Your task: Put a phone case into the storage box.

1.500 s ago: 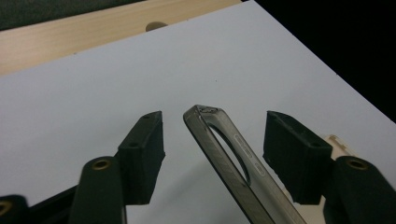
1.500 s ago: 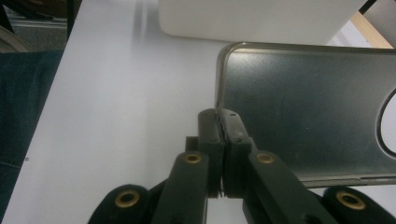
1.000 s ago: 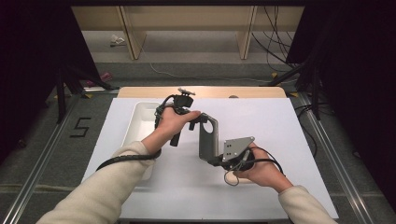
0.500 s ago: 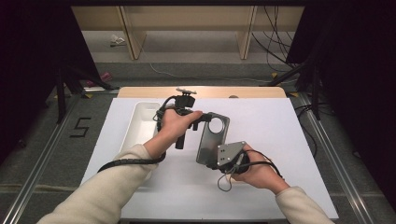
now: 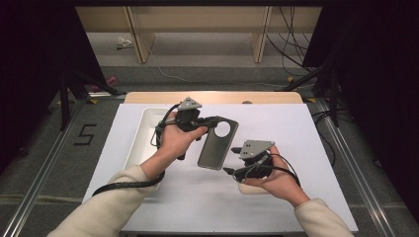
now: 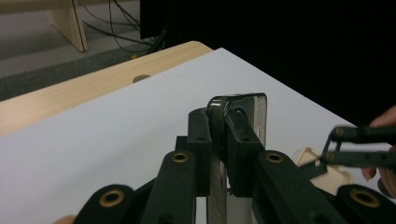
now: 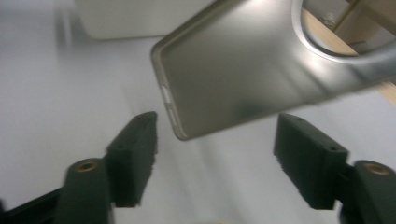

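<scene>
Grey phone case (image 5: 217, 143) hangs from your left gripper (image 6: 218, 140) clamped on one edge, right gripper (image 7: 215, 158) just opened and empty, so a jerk could swing it loose.

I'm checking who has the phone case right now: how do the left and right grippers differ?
The left gripper is shut on the phone case, clamping its upper edge; the right gripper holds nothing, its jaws just opened and now wide apart. The left gripper is above the tray's edge; the right is nearer the person, below the case. Both are black, each with a grey plate.
</scene>
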`<state>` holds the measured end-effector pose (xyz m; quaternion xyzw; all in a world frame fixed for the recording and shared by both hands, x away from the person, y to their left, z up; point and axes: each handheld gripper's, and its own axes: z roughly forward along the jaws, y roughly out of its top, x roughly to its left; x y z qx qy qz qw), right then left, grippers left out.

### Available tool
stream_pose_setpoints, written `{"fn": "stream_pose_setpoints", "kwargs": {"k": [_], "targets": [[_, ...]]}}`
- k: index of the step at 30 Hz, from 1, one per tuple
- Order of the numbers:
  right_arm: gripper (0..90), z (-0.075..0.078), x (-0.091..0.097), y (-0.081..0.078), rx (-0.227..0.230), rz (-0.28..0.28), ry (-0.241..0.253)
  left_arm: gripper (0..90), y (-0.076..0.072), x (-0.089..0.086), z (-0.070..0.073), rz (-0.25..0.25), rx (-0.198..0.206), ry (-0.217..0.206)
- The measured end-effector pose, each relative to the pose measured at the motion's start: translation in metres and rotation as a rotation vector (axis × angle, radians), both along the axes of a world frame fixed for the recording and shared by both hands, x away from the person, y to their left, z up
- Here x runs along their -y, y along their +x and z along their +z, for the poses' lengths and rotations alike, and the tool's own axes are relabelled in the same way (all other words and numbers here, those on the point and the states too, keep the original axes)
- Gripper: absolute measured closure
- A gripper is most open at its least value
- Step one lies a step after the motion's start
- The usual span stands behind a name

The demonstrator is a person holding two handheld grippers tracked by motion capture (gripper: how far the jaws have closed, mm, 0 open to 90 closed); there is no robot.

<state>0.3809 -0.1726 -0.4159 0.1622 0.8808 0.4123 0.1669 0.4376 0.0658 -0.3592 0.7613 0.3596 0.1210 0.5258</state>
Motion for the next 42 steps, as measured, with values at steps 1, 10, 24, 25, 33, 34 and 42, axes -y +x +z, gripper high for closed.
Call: {"fn": "stream_pose_setpoints", "kwargs": {"k": [1,10,24,25,33,34,42], "targets": [[25.4,0.000,0.002,0.000,0.001,-0.021,0.015,81.4,-0.002,-0.004,-0.001,-0.002,0.019,-0.006],[16.3,0.001,0.021,0.006,-0.021,-0.146,0.129,81.5,-0.022,-0.034,-0.004,-0.006,0.174,-0.072],[16.2,0.005,0.044,0.004,0.015,-0.248,0.215,81.4,-0.037,-0.062,-0.009,0.013,0.236,-0.129],[16.2,0.005,0.045,0.003,0.017,-0.252,0.218,81.4,-0.038,-0.064,-0.009,0.017,0.237,-0.132],[16.0,0.005,0.055,-0.002,0.037,-0.284,0.225,81.4,-0.039,-0.077,-0.004,0.035,0.257,-0.134],[16.0,0.005,0.056,-0.002,0.036,-0.288,0.229,81.4,-0.039,-0.077,-0.004,0.035,0.257,-0.134],[16.0,0.003,0.064,-0.007,0.030,-0.316,0.255,81.4,-0.036,-0.095,0.006,0.077,0.284,-0.139]]}}
